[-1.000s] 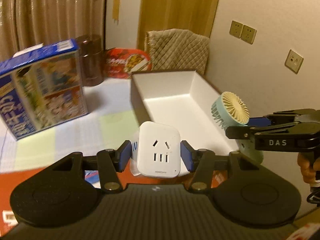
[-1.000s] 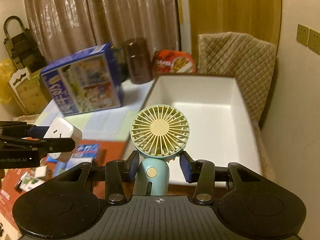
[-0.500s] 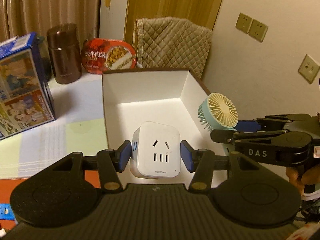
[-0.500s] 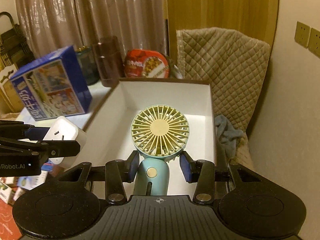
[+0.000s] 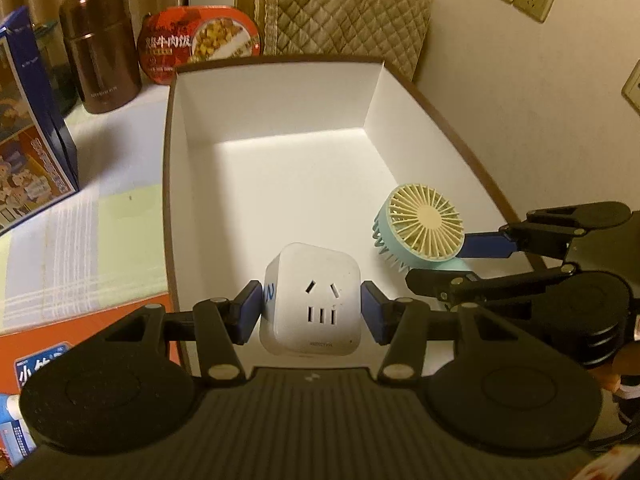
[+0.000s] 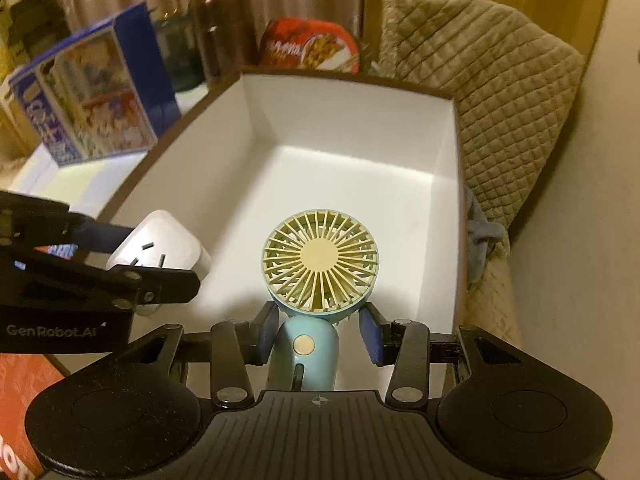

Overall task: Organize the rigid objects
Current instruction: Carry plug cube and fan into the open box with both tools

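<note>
My left gripper (image 5: pixel 312 312) is shut on a white cube socket adapter (image 5: pixel 314 300) and holds it above the near end of a white open box (image 5: pixel 280 92) with a brown rim. My right gripper (image 6: pixel 318 338) holds a small blue handheld fan (image 6: pixel 320 268) with a cream grille over the same box (image 6: pixel 344 116); its jaws look slightly apart from the fan's handle. The fan (image 5: pixel 424 228) and the right gripper (image 5: pixel 484 256) show at the right in the left wrist view. The adapter (image 6: pixel 160 248) and the left gripper (image 6: pixel 132 256) show at the left in the right wrist view.
A blue picture box (image 5: pixel 28 132), a brown flask (image 5: pixel 100 48) and a red food tub (image 5: pixel 200 40) stand left of and behind the white box. A quilted chair back (image 6: pixel 492 92) is behind it. The wall (image 5: pixel 520 80) is close on the right.
Both grippers have moved forward and down over the white box with their objects. The right gripper's jaws look a little wider around the fan handle than before.
</note>
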Tool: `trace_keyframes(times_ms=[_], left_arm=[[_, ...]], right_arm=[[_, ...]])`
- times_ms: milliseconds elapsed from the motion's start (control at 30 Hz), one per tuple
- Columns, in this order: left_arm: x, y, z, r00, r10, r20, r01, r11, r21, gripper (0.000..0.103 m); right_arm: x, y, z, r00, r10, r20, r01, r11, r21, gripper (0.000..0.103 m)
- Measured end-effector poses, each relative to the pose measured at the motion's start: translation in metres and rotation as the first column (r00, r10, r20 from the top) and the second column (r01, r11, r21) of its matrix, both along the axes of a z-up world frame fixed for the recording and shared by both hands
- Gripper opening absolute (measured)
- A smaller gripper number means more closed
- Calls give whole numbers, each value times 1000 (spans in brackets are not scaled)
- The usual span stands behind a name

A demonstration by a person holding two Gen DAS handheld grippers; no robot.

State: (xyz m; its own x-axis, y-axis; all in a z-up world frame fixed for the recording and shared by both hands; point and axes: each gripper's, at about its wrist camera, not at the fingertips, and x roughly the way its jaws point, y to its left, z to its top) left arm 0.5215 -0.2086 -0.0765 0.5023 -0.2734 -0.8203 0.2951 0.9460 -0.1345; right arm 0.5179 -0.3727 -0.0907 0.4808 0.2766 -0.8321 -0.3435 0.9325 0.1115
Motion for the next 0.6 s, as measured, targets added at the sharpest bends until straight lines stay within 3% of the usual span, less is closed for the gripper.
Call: trace_keyframes(times_ms=[200,400,600], left_arm=[[5,-2,-9,999,-21,-27,21,1000,22,48],[4,-4,-8,999,-32,-23,33,998,45,56],[3,-3,-8,999,-34,-27,35,998,44,57]], right_arm=[[2,2,-5,999,37,-8,-37,999,-28,41],[3,6,-5,998,61,0,-61,997,-51,42],[2,1,-4,999,51,-3,-51,998,-38,47]])
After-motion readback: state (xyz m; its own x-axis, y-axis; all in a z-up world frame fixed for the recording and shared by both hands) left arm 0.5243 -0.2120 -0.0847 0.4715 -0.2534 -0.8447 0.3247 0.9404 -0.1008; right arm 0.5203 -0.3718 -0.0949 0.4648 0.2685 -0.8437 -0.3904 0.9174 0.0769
